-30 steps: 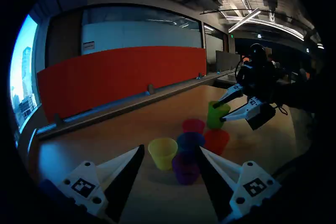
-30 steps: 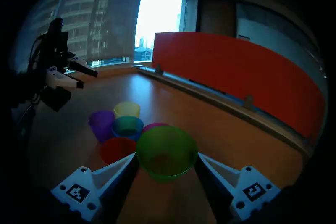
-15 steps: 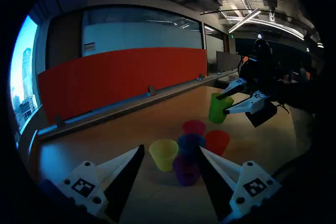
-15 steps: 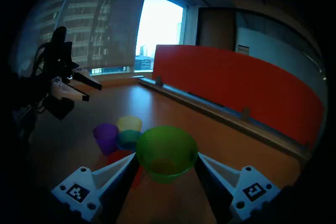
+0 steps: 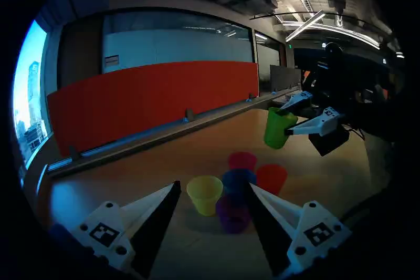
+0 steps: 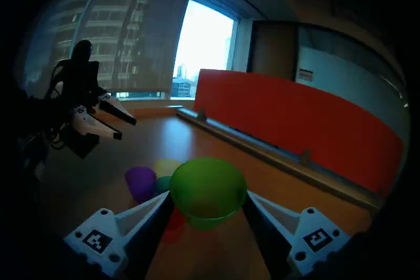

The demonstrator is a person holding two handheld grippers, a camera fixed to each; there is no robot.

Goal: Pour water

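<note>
My right gripper is shut on a green cup and holds it upright in the air above the table. In the left gripper view the same green cup hangs at the right, clamped by the right gripper. Below it on the wooden table stands a cluster of cups: yellow, purple, blue, pink and red. My left gripper is open near the yellow and purple cups, touching neither. In the right gripper view the left gripper hangs open at the left.
A red partition with a rail runs along the table's far edge. A bright window lies beyond it. The person's dark arm reaches in from the right.
The right gripper has lifted the green cup up off the table and away from the cluster. The left gripper has stayed in place, open.
</note>
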